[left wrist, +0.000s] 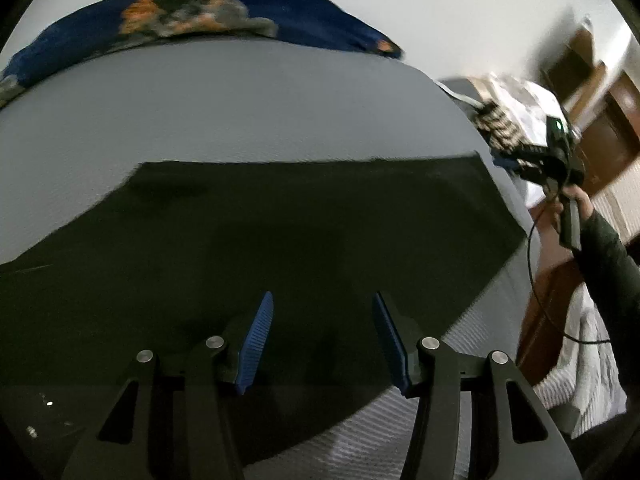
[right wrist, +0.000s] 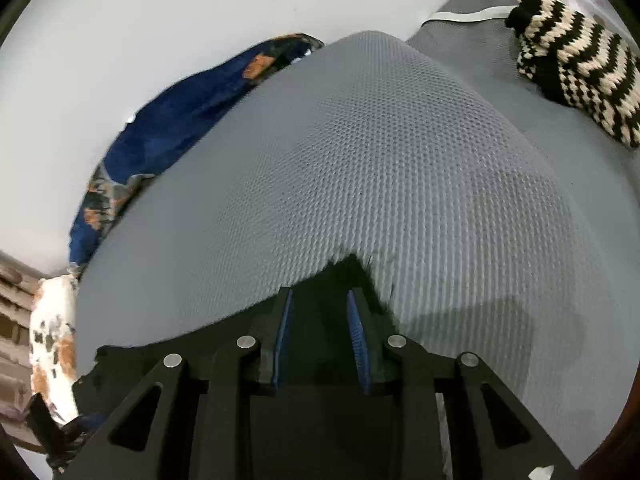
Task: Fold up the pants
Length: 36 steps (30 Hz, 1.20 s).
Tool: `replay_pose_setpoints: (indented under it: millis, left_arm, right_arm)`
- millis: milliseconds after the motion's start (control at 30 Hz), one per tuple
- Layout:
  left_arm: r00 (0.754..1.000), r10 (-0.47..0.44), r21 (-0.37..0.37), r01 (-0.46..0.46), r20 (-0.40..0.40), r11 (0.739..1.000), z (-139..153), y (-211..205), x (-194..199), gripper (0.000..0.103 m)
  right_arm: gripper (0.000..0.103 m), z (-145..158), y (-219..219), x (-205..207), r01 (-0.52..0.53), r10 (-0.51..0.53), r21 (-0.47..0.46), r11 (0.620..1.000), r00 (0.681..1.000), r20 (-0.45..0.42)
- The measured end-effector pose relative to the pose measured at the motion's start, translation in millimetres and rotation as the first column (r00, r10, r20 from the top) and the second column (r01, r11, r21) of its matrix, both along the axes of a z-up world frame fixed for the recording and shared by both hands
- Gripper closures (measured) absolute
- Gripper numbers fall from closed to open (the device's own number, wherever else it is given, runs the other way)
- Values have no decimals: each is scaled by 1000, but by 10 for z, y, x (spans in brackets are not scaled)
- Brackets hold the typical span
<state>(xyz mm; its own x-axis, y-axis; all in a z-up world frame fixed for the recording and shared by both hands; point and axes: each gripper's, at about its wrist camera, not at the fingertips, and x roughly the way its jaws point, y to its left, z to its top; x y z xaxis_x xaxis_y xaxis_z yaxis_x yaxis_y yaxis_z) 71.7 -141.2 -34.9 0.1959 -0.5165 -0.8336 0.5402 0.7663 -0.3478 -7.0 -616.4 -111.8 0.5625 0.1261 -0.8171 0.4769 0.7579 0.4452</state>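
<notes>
The black pants (left wrist: pixel 280 240) lie flat on the grey textured bed cover (left wrist: pixel 240 112), folded into a broad dark shape. My left gripper (left wrist: pixel 323 304) hovers over their near part with its blue-padded jaws wide apart and empty. In the right wrist view a corner of the black pants (right wrist: pixel 344 276) sits between the blue pads of my right gripper (right wrist: pixel 320 300), whose jaws stand partly apart; contact with the cloth is unclear. The right gripper also shows in the left wrist view (left wrist: pixel 556 160), held in a hand at the pants' far right corner.
A navy, orange-patterned blanket (left wrist: pixel 224 12) lies along the far edge by the white wall. A black-and-cream knitted item (right wrist: pixel 576 64) lies on the bed at the right. Brown wooden furniture (left wrist: pixel 600 120) stands past the bed's right edge.
</notes>
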Motion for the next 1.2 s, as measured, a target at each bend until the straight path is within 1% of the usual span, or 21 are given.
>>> replay_pose_setpoints:
  millis: [133,267,433,533,567,600,633,700,800,867,933,967,1033,1100,1200]
  left_arm:
    - [997,72,7,-72,-4,997,6,153,71,50]
    - [993,115,24,-114,-14,993,-16,236,123,50]
    - [990,140,46,-139,-25,989,-54,282,163,50]
    - [989,143,48,-142,-26,989,-59,285,178,50]
    - [989,144,51,-143,-28,988,-65,290,182,50]
    - [989,144,51,-143,-29,988,-70,293,185,50]
    - [989,146,51,-144,-31,988,-79,290,197,50]
    - [989,147,58,-145,-32,988,-90,268,225,50]
    - [987,159,64,-157,-26,985,-93,272,255,50]
    - [986,166,63,-165,-15,984,-76,286,284,50]
    - [984,177,62,-177,2,982,-49,334,309,50]
    - [982,186,60,-186,13,981,-32,371,333,50]
    - [976,215,61,-216,35,974,-13,461,391,50]
    - [968,241,77,-246,62,966,-19,564,453,50]
    - [955,289,98,-295,71,950,-78,738,524,50]
  right_arm:
    - [76,-108,-100,131,-15,15,16,1000,1000,-15]
    - [76,-191,-143,191,-33,34,35,999,999,-28]
    - [76,-274,-120,259,-61,63,45,997,997,-42]
    - [79,-291,-83,252,-90,92,50,995,995,-36]
    - [82,-285,-69,246,-100,101,47,994,994,-33]
    - [86,-278,-54,239,-104,105,32,994,994,-35]
    - [87,-280,-53,222,-105,105,25,994,994,-35]
    - [98,-278,-33,189,-105,105,16,994,994,-23]
    - [100,-167,41,72,-99,100,-71,993,995,8]
    - [100,-14,118,-27,-54,61,-152,987,997,41]
    - [101,100,139,-149,2,13,-174,985,996,86]
    - [101,111,148,-166,16,1,-183,983,996,92]
    - [101,74,173,-172,41,-24,-209,977,996,80]
    - [101,-30,184,-107,46,-38,-218,975,998,42]
    - [101,-211,154,-60,55,-57,-215,975,998,-5]
